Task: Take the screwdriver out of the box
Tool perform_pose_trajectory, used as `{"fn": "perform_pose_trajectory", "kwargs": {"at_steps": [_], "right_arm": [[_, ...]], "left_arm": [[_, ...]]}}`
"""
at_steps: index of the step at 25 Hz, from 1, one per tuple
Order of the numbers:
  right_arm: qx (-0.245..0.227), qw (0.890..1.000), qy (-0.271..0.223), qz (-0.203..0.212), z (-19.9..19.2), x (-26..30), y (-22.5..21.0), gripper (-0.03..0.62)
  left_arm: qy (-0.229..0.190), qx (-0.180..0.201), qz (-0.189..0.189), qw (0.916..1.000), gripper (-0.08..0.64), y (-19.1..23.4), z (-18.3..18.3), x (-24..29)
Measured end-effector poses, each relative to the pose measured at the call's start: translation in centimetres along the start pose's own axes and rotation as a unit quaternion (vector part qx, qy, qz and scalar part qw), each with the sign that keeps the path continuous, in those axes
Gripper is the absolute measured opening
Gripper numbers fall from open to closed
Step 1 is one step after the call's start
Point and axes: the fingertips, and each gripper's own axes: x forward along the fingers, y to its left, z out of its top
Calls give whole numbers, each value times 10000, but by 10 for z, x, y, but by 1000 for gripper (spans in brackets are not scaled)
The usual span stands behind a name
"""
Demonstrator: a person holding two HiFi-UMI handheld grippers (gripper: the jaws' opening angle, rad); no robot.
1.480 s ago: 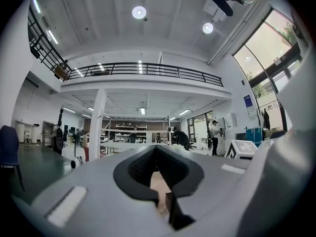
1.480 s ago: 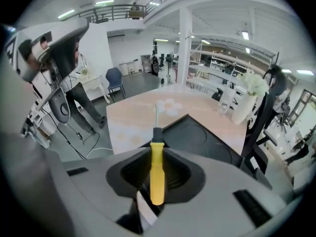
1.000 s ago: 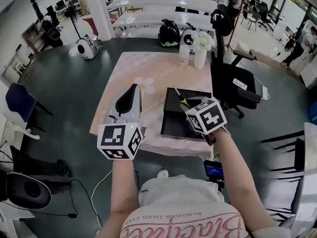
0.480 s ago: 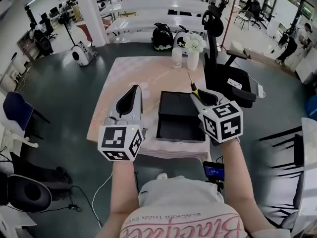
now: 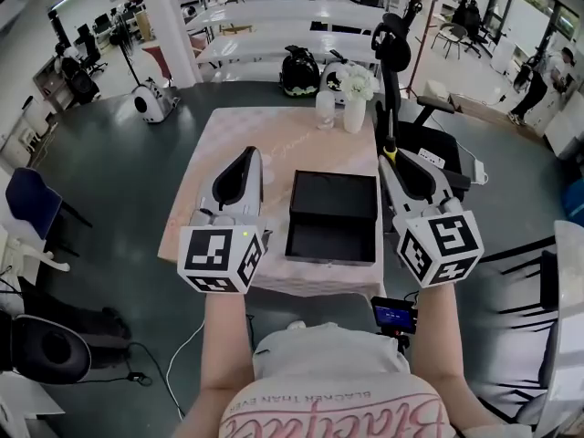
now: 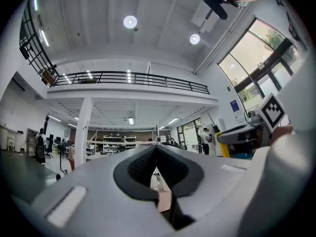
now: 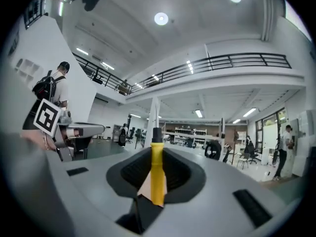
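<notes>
Two claws over table: right gripper clamps screwdriver, clear of box; left gripper pinched closed, empty. Vase at far edge, chair off right edge.

The head camera looks steeply down from above the person onto the table, the box, the left gripper and the right gripper. Each gripper camera sits close behind its own jaws and faces nearly level across the hall. Both share the balcony rail, and each catches the other gripper's cube at its edge.
</notes>
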Motion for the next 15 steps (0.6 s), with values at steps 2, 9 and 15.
{"fn": "perform_pose_trajectory", "kwargs": {"at_steps": [2, 9, 15], "right_arm": [[-122, 9995, -256, -161, 10, -7, -4, 80], [-336, 9957, -670, -548, 30, -23, -19, 80], [-546, 9918, -825, -811, 43, -29, -28, 80]], "left_arm": [[-59, 26, 12, 10000, 9, 0, 4, -1], [-281, 160, 98, 9994, 9, 6, 19, -4], [-384, 291, 137, 9987, 9, 12, 30, -1]]}}
